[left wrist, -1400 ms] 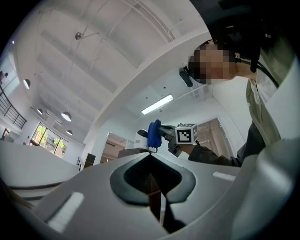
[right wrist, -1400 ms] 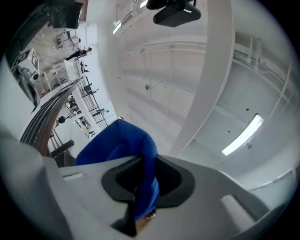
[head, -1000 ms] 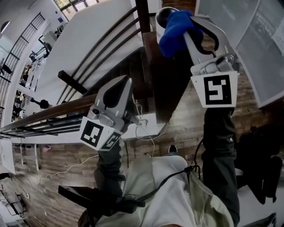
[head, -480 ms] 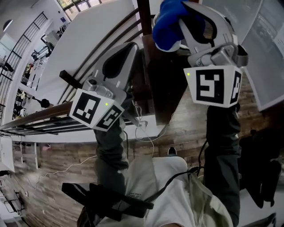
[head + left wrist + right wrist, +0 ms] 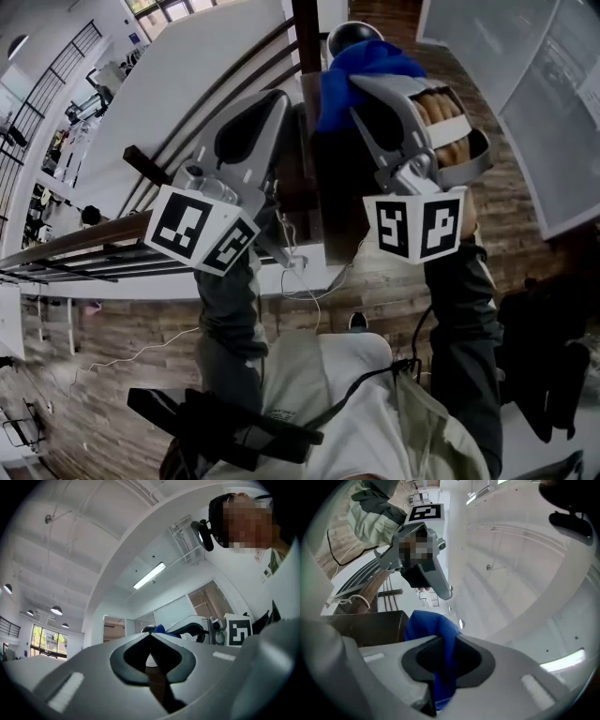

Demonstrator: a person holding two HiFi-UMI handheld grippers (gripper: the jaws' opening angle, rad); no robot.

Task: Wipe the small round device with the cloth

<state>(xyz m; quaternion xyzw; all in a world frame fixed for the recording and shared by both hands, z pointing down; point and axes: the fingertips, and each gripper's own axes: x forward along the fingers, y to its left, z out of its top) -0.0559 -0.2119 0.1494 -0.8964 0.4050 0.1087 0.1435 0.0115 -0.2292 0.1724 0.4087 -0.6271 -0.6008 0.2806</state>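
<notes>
The small round device [image 5: 352, 35], dark-domed with a white rim, sits at the far end of a dark wooden ledge [image 5: 342, 187]. Just below it, my right gripper [image 5: 361, 86] is shut on a blue cloth [image 5: 352, 67], whose bunched end lies against the device's near side. The right gripper view shows the cloth [image 5: 426, 625] pinched between the jaws of the right gripper [image 5: 440, 641]. My left gripper [image 5: 275, 101] is shut and empty, left of the ledge. In the left gripper view, past the left gripper [image 5: 150, 635], the device's white base [image 5: 151, 658] shows through the gap in its jaws.
A wooden handrail [image 5: 94, 239] with dark rails runs off to the left over a drop to the floor. White cables [image 5: 302, 272] hang below the ledge. A glass panel [image 5: 553, 112] stands at the right. The person's legs fill the bottom of the head view.
The right gripper has drawn the cloth down off the device's top, so the dark dome now shows. The left gripper rose beside the ledge, then held still.
</notes>
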